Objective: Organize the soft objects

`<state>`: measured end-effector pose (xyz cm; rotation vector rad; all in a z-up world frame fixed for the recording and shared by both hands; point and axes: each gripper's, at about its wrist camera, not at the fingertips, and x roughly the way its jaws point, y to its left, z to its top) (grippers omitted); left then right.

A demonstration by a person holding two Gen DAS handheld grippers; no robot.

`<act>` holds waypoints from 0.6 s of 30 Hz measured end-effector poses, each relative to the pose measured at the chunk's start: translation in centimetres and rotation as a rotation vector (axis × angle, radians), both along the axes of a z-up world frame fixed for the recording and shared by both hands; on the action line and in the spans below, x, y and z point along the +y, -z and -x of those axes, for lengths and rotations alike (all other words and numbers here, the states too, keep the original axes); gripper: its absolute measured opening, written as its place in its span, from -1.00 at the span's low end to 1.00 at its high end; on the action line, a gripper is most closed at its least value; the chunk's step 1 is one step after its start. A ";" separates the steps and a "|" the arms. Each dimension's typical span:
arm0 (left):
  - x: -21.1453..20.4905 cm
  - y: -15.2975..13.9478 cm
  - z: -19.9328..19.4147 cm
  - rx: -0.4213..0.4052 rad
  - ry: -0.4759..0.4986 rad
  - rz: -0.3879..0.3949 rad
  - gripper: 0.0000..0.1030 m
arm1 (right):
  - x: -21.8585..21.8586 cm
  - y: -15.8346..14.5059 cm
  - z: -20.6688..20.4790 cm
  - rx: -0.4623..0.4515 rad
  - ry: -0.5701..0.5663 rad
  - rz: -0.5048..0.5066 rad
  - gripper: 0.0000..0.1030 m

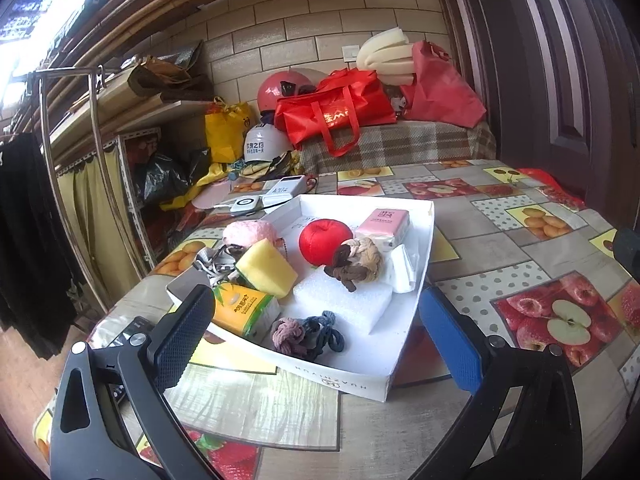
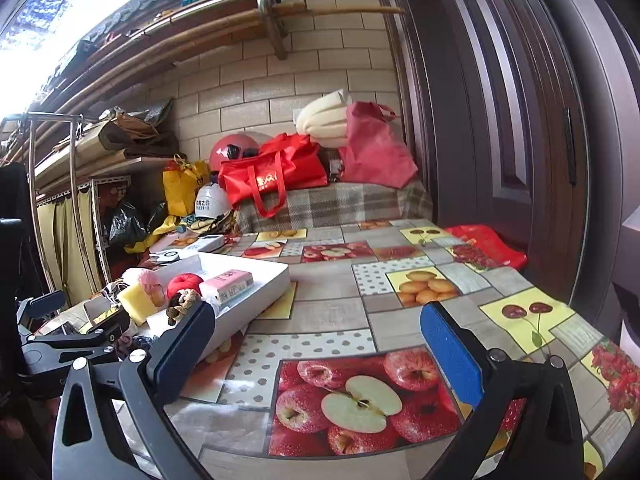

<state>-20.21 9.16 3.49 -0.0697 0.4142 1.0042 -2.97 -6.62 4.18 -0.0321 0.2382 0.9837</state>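
Note:
A white cardboard tray lies on the fruit-print table and holds soft things: a red plush apple, a yellow sponge wedge, a white foam block, a brown and beige braided knot, a pink tissue pack, a yellow tissue pack, a mauve knot with blue-grey bands and a pink fluffy piece. My left gripper is open just in front of the tray's near edge. My right gripper is open over bare tablecloth, right of the tray.
Power banks and cables lie beyond the tray. A plaid-covered bench at the back carries red bags and helmets. A dark door stands on the right. The left gripper's body shows at the right view's left edge.

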 end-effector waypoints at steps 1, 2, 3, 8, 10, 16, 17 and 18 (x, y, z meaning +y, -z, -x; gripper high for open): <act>-0.2 0.0 -0.1 -0.001 0.007 -0.009 1.00 | -0.2 0.0 -0.1 0.008 -0.001 -0.009 1.00; -0.4 -0.1 -0.1 -0.003 0.010 -0.020 1.00 | -0.3 0.0 -0.2 0.015 -0.004 -0.017 1.00; -0.5 -0.1 -0.2 -0.005 0.015 -0.025 1.00 | -0.5 0.0 -0.3 0.021 -0.009 -0.021 1.00; -0.5 -0.2 -0.3 -0.007 0.050 -0.021 1.00 | -0.1 0.1 -0.7 0.054 -0.065 -0.009 1.00; -0.4 -0.2 -0.4 -0.008 0.056 -0.017 1.00 | 0.1 0.2 -0.8 0.060 -0.062 -0.002 1.00; -0.1 -0.1 -0.5 -0.008 0.059 0.005 1.00 | 0.8 0.3 -0.6 0.056 -0.030 0.040 1.00; 0.0 -0.1 -0.5 -0.010 0.060 0.009 1.00 | 0.9 0.2 -0.7 0.057 -0.021 0.044 1.00; 0.1 -0.1 -0.5 -0.011 0.060 0.014 1.00 | 0.9 0.3 -0.8 0.060 -0.013 0.046 1.00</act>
